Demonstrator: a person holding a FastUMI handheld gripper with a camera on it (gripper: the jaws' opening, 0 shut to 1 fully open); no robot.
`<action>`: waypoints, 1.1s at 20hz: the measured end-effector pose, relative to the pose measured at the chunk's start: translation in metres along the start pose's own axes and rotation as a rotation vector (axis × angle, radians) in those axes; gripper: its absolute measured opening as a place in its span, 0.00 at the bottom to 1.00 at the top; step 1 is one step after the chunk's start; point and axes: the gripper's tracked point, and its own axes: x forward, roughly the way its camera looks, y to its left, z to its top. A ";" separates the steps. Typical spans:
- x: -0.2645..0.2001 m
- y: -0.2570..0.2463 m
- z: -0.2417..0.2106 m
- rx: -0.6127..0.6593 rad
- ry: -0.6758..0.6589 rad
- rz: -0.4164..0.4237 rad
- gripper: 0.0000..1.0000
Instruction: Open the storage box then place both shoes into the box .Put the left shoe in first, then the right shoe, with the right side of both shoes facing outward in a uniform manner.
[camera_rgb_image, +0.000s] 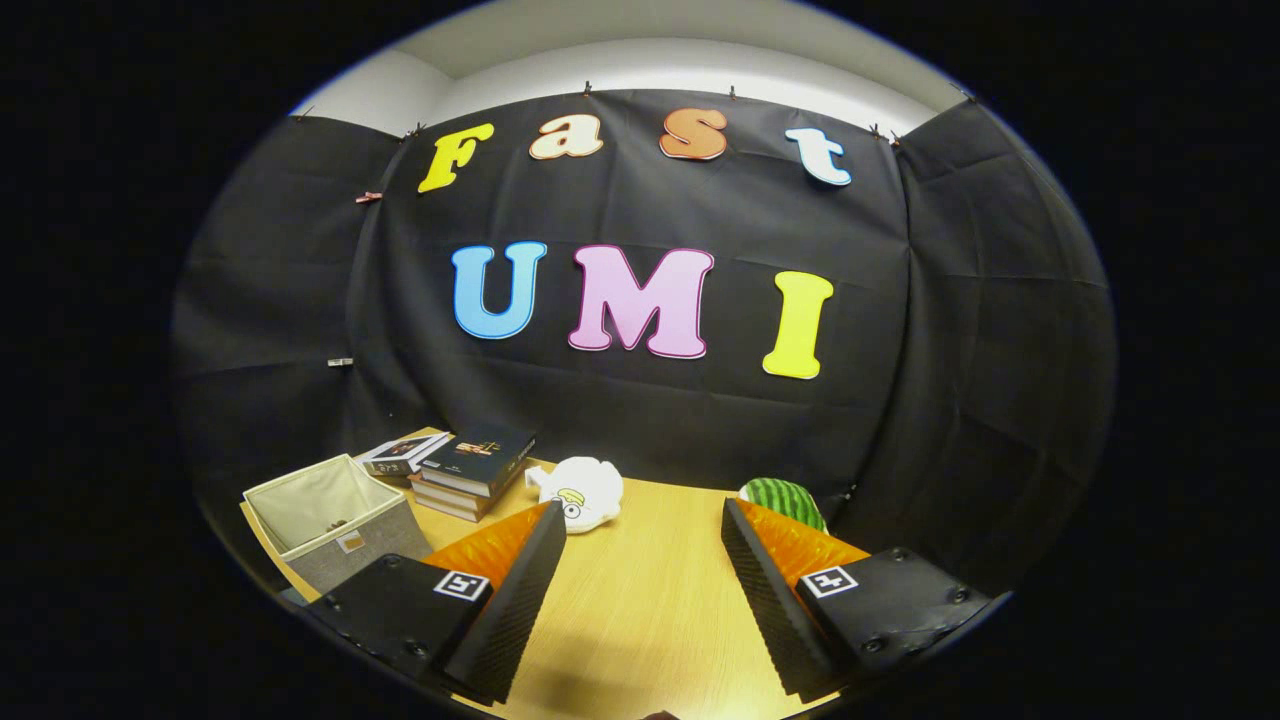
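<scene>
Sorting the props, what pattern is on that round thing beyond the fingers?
Green with darker green stripes, like a watermelon, in the gripper view.

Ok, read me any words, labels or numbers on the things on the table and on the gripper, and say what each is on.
Stacked books: cover print too small to read.
Storage box: front tag blurred.
Gripper, open above the table: coded squares, no words.

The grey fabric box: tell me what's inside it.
The grey fabric box stands open-topped beside the stacked books. Its pale lining shows, with one small dark item low inside, too small to identify. The near wall hides the floor. The tool is open, holding nothing.
</scene>
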 end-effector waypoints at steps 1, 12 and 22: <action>-0.001 -0.001 -0.001 0.002 0.001 -0.004 0.98; 0.002 0.010 -0.009 -0.015 0.015 0.009 0.98; 0.006 0.009 -0.013 -0.010 0.021 0.014 0.98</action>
